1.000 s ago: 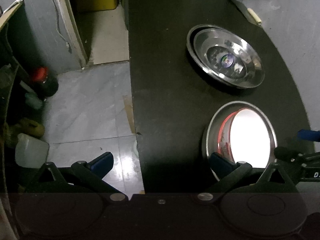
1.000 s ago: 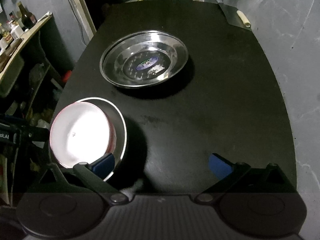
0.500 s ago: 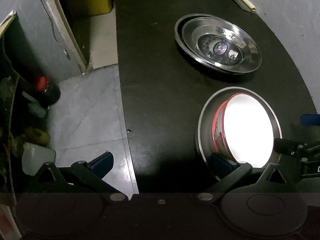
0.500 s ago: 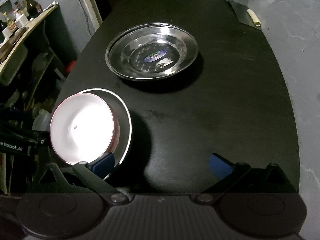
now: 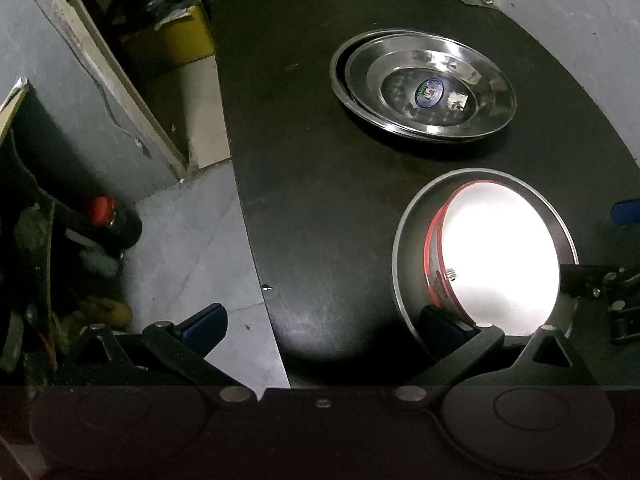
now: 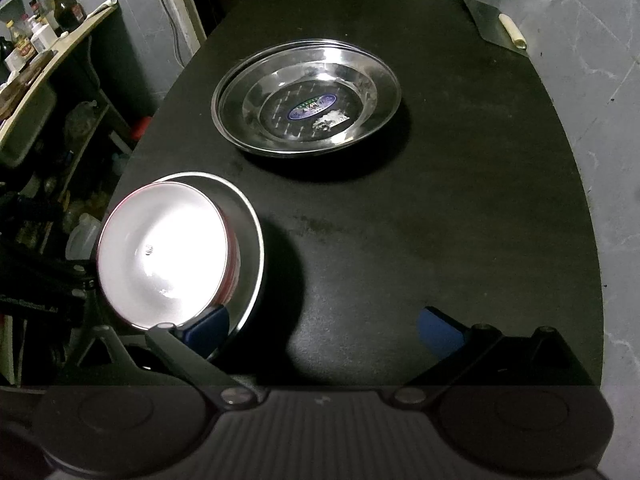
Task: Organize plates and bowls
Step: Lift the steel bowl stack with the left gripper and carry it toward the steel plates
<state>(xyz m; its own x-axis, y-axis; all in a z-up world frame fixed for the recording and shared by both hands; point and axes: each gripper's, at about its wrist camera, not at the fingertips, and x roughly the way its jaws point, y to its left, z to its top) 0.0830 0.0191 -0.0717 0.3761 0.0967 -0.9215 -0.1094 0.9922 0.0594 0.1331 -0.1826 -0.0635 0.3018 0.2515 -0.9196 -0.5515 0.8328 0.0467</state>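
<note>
Black table (image 6: 420, 220) stood against a grey wall, with grey tile floor (image 5: 192, 240) off its left edge and cluttered shelves (image 6: 36, 80) beyond. Stacked steel plates (image 6: 306, 98) sat toward the far side. White bowl (image 6: 160, 252), nested in a steel bowl (image 6: 250, 240), sat near the front-left edge. Versus 1 s earlier, both cameras had pulled back, so the dishes sat farther up frame. Left gripper (image 5: 324, 326) and right gripper (image 6: 324, 330) were both spread wide, empty. The table's right half was bare.
</note>
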